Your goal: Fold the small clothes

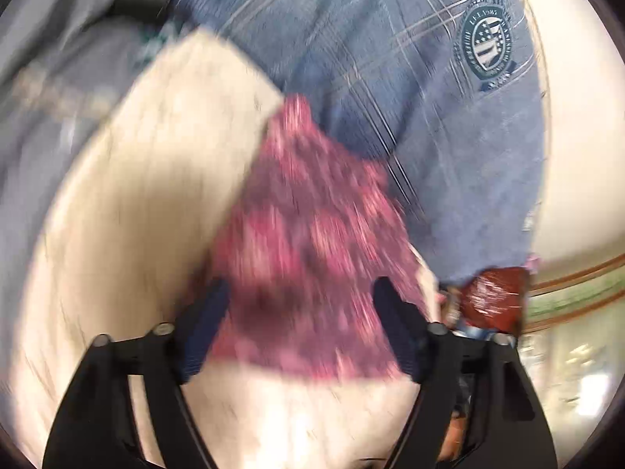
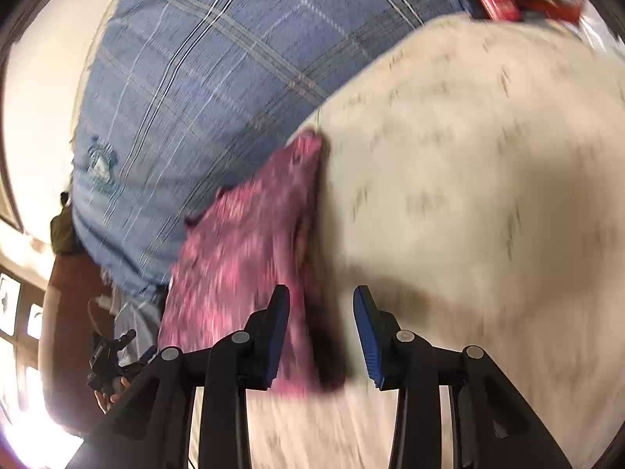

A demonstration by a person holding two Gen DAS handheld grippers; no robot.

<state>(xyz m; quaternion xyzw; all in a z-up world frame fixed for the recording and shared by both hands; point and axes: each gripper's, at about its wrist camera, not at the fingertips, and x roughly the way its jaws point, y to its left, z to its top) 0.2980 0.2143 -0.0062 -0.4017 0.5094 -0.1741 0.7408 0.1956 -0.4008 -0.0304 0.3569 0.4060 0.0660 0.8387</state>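
A small pink and maroon patterned garment [image 1: 308,246] lies on the pale wood-grain table [image 1: 136,203], near the edge by the person. My left gripper [image 1: 300,305] is open, its two fingers on either side of the garment's near end. In the right wrist view the same garment [image 2: 242,258] lies along the table edge. My right gripper [image 2: 322,332] is open, its left finger over the garment's near corner and its right finger over bare table [image 2: 488,195]. Both views are motion-blurred.
The person in a blue plaid shirt [image 1: 390,58] stands close against the table edge, also seen in the right wrist view [image 2: 203,78]. A red packet [image 2: 504,4] and clutter lie at the far corner. A dark brown object [image 1: 496,297] sits beyond the edge.
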